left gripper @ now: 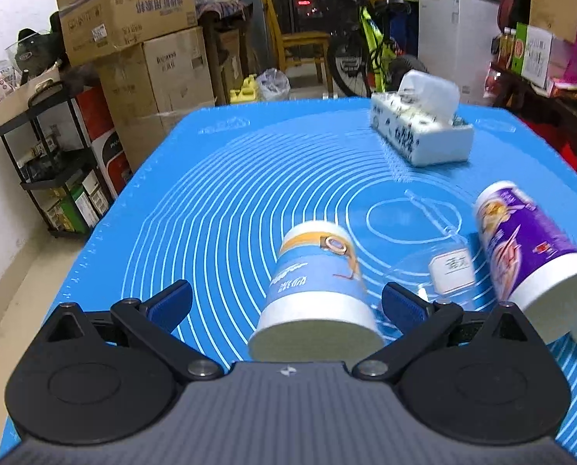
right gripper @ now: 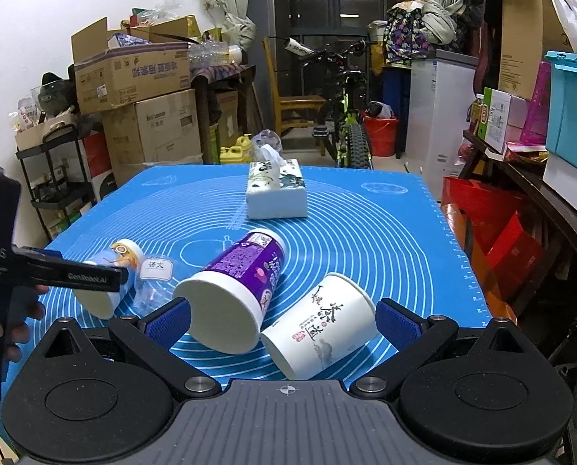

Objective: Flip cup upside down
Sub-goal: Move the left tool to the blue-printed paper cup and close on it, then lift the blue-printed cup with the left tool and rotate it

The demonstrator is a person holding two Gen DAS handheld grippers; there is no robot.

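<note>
Three paper cups lie on their sides on the blue mat. A blue and white cup lies between the open fingers of my left gripper, its mouth toward the camera; neither finger touches it. A purple cup and a white cup with black calligraphy lie side by side between the open fingers of my right gripper. The purple cup also shows in the left wrist view. The left gripper appears in the right wrist view, over the blue cup.
A clear plastic cup with a white label lies between the blue and purple cups. A tissue box stands at the mat's far middle. Stacked cardboard boxes, a bicycle and shelves surround the table.
</note>
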